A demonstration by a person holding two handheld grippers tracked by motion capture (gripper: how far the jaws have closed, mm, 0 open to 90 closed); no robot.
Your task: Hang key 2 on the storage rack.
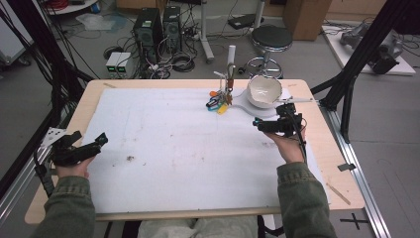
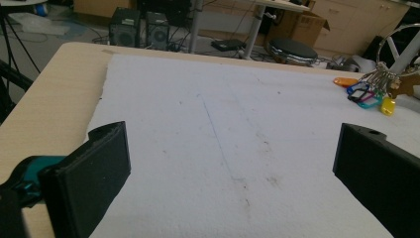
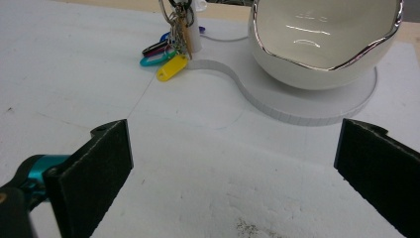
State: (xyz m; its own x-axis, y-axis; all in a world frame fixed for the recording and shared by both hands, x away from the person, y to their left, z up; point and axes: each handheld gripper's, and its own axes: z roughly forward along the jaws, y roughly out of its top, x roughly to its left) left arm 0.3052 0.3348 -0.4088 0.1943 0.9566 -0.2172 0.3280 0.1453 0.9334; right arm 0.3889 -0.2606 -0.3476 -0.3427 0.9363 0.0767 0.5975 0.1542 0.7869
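Observation:
A bunch of keys with coloured tags (image 1: 218, 103) (image 2: 370, 92) (image 3: 171, 55) hangs from a white post of a stand at the far middle of the table. A white bowl with a shiny rim (image 1: 264, 90) (image 3: 321, 42) sits on the stand's flat white base (image 1: 240, 100) (image 3: 302, 104). My right gripper (image 1: 256, 123) (image 3: 233, 173) stands open, empty, just near of the base, jaws pointing at the keys and bowl. My left gripper (image 1: 102, 139) (image 2: 233, 173) is open and empty at the table's left edge, far from the keys.
A white sheet (image 1: 183, 148) covers most of the wooden table (image 1: 322, 148). A thin wooden stick (image 1: 338, 193) lies at the near right corner. Beyond the far edge stand a stool (image 1: 271, 39), computer towers (image 1: 148, 29) and cables on the floor.

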